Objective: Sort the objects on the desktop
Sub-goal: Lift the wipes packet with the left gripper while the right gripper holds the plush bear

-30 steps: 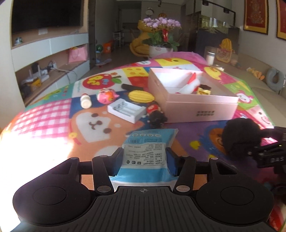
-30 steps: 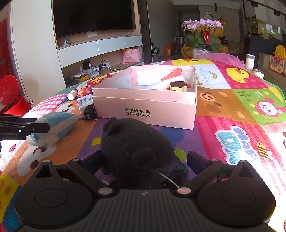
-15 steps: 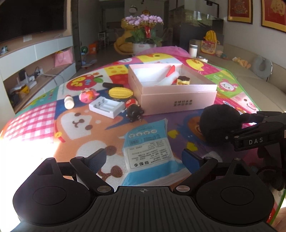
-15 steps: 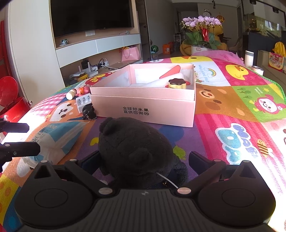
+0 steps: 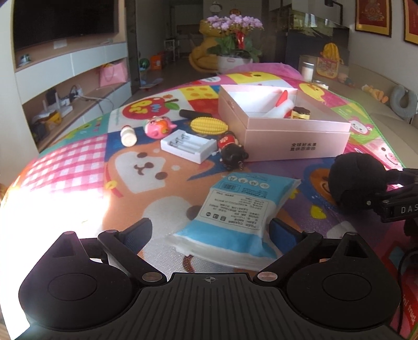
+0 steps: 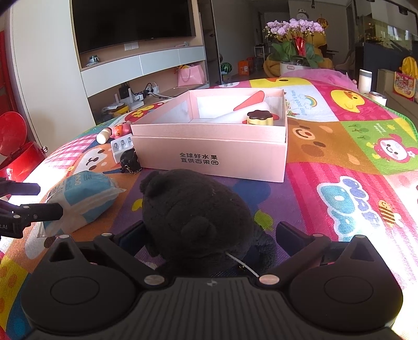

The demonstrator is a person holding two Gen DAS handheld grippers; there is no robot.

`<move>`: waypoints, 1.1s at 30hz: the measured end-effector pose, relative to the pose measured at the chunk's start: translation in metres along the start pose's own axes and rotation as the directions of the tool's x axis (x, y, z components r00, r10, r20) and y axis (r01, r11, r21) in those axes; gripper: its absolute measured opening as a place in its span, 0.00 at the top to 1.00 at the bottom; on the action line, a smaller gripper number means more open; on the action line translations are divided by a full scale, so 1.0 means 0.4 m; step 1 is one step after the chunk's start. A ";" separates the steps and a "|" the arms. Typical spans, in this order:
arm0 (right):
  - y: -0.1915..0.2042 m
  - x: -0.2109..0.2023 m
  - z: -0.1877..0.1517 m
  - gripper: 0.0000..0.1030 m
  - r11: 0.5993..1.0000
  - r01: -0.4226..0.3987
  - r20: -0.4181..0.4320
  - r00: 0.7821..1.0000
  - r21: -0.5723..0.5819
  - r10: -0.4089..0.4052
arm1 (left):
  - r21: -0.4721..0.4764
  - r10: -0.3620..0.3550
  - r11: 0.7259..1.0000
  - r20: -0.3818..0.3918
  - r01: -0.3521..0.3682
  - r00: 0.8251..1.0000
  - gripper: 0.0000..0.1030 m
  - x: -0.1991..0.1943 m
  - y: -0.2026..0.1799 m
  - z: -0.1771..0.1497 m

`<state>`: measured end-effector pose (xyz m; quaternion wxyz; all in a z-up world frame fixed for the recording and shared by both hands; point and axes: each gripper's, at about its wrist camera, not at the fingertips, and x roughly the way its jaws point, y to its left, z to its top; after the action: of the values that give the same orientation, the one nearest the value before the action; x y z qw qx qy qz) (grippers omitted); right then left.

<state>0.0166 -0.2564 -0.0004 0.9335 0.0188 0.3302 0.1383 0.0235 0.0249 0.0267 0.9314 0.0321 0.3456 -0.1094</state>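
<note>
Left tool (image 5: 210,230) has just been opening and I've spread it off the blue-and-white soft tissue packet (image 5: 235,209), lying low-centre on the mat; right tool (image 6: 209,235) brackets the black plush bear (image 6: 198,217), spread, ready for the pink cardboard box (image 6: 209,157).

I note a dark television (image 6: 133,23) on the wall above curved shelving (image 6: 141,65). A pink gift bag (image 5: 112,74) sits on a lower shelf. A pot of purple orchids (image 6: 295,28) stands beyond the far edge of the cartoon play mat (image 6: 352,146). Framed red pictures (image 5: 372,15) hang at upper right. A red bin (image 6: 15,146) stands at left.
</note>
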 end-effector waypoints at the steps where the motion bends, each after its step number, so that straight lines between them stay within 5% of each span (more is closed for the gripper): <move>1: 0.000 0.001 0.000 0.00 1.000 0.000 -0.002 1.000 0.000 0.000 | 0.002 -0.015 1.000 -0.001 0.015 1.000 0.04 0.004 -0.005 0.001; 14: 0.016 -0.010 0.005 0.00 0.999 0.025 0.014 1.000 -0.038 -0.024 | 0.073 -0.062 0.995 -0.035 0.064 0.997 0.05 0.108 -0.077 0.032; 15: 0.021 -0.015 0.005 0.00 0.998 0.028 0.021 0.999 -0.052 -0.027 | 0.069 -0.063 0.996 -0.036 0.065 0.997 0.08 0.108 -0.079 0.028; 17: 0.031 -0.024 0.011 0.00 0.995 0.029 0.040 0.999 -0.091 -0.025 | 0.053 -0.056 0.997 -0.045 0.058 0.997 0.31 0.108 -0.079 0.020; 20: 0.039 -0.024 0.030 0.00 0.992 0.024 0.044 0.999 -0.123 -0.019 | 0.040 -0.028 0.999 -0.039 0.029 0.999 0.40 0.095 -0.083 0.013; 27: -0.005 -0.033 0.105 0.00 0.996 -0.080 0.030 0.996 0.032 0.079 | 0.122 0.030 0.992 0.009 -0.030 1.000 0.42 0.032 -0.121 -0.007; 31: -0.022 0.001 0.113 0.01 0.993 -0.093 -0.047 0.994 0.068 0.096 | 0.144 0.019 0.989 0.034 -0.024 0.999 0.42 -0.003 -0.140 -0.021; 33: -0.023 0.016 0.100 0.14 0.994 -0.090 -0.090 0.991 0.069 0.096 | 0.143 0.004 0.990 0.043 -0.010 0.999 0.42 -0.017 -0.144 -0.027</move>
<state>0.0485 -0.2614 0.0258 0.9085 0.0579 0.3765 0.1718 -0.0014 -0.0284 0.0239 0.9342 0.0978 0.3169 -0.1312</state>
